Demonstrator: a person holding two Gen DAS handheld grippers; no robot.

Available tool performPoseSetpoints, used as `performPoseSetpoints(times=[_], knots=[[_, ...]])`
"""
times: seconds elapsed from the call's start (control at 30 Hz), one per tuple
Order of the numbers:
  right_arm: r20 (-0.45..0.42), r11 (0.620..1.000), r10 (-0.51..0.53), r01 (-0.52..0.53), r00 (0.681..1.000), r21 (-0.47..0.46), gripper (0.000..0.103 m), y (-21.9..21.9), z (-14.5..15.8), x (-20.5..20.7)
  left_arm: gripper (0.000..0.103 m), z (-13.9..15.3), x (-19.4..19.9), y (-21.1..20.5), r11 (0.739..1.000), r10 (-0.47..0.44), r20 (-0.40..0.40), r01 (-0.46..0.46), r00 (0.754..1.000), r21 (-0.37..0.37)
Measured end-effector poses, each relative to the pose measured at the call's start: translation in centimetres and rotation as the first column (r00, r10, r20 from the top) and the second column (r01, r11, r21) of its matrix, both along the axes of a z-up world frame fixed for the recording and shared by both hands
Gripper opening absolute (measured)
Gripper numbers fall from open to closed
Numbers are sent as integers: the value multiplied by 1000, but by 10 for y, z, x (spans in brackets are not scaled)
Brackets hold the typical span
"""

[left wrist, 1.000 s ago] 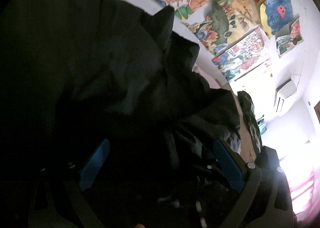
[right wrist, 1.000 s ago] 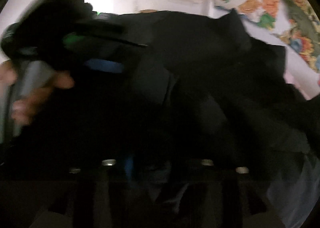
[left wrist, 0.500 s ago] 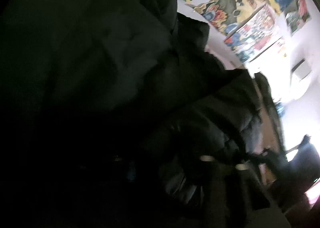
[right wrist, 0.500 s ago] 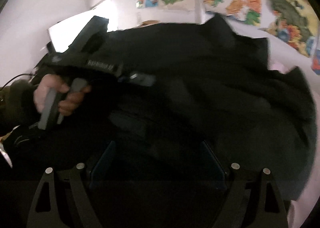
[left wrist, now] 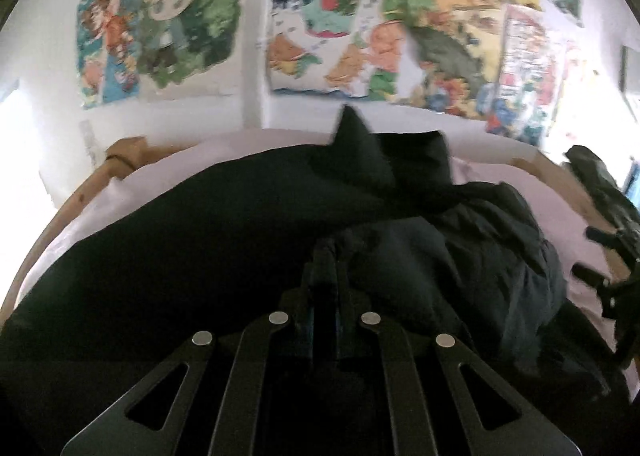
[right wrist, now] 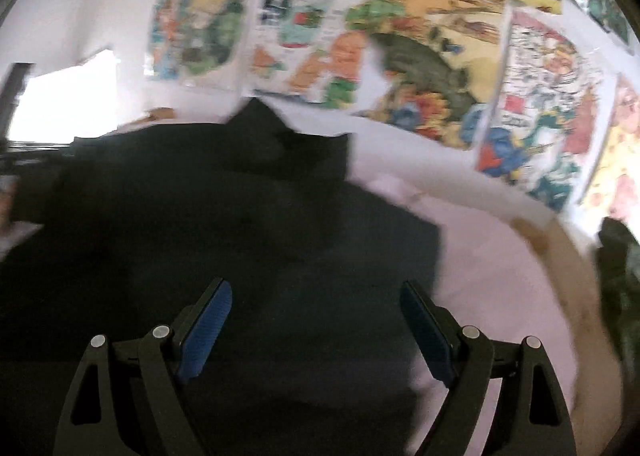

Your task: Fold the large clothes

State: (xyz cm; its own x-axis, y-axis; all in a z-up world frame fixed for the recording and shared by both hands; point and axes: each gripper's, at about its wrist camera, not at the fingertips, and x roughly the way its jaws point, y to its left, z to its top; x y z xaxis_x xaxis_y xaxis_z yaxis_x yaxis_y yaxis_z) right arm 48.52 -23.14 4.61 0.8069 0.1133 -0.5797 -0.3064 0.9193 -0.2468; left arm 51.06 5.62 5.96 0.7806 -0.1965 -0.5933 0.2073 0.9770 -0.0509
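Note:
A large black garment (left wrist: 224, 240) lies spread over a pale pink sheet (left wrist: 120, 191) on a wooden-edged surface. My left gripper (left wrist: 326, 256) is shut on a bunched fold of the garment near its rumpled right part. In the right wrist view the same garment (right wrist: 224, 223) fills the left and middle, lying flat. My right gripper (right wrist: 316, 292) is open and empty just above its near right part, blue pads (right wrist: 208, 324) wide apart. The right gripper also shows at the right edge of the left wrist view (left wrist: 616, 280).
Colourful posters (left wrist: 344, 31) cover the white wall behind. The wooden edge (left wrist: 60, 215) curves round the sheet. A dark object (right wrist: 616, 256) stands at the far right. Bare pink sheet (right wrist: 500, 268) lies right of the garment.
Both views have swung from close against the dark cloth to looking across the garment. My right gripper has let go and is open. My left gripper has shut on a fold.

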Motion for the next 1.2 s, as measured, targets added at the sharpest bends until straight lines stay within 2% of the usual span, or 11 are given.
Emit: performPoseSetpoints(times=[0.17,0.27,0.3,0.4,0.53,0.63,0.77,0.93,1.03,1.13,1.2], knots=[[-32,993,-102,100,994,-67,85,-14,-22,50,5,-32,19,14,996,67,-57,-63,996,65],[-80,992,-102,96,992,-78,84,-14,-46,66,5,-49,24,11,987,81,-69,-70,994,145],[-105,993,-92,84,990,-79,79,-13,-53,66,5,-55,25,8,981,88,-71,-74,994,180],[-184,995,-75,60,980,-86,75,-9,-78,77,5,-64,37,5,974,104,-100,-82,989,210],[-267,998,-63,56,962,-34,76,-15,-98,94,6,-82,45,2,964,100,-116,-68,988,257],[-304,998,-57,55,951,-12,77,-19,-113,101,7,-92,48,3,963,93,-125,-57,988,264],[-288,997,-71,65,955,-30,78,-15,-124,100,9,-97,50,2,961,94,-128,-57,987,272],[-244,996,-89,82,966,-35,83,-16,-112,93,15,-86,40,10,979,79,-114,-55,990,198],[-241,995,-97,91,966,-36,84,-15,-95,90,27,-72,33,22,992,73,-130,-59,989,113],[-222,996,-83,84,972,-1,84,-11,-68,85,51,-53,12,37,995,94,-103,-92,990,25],[-204,997,-68,72,977,13,84,-2,-44,81,74,-39,-9,48,993,116,-63,-118,991,-29]])
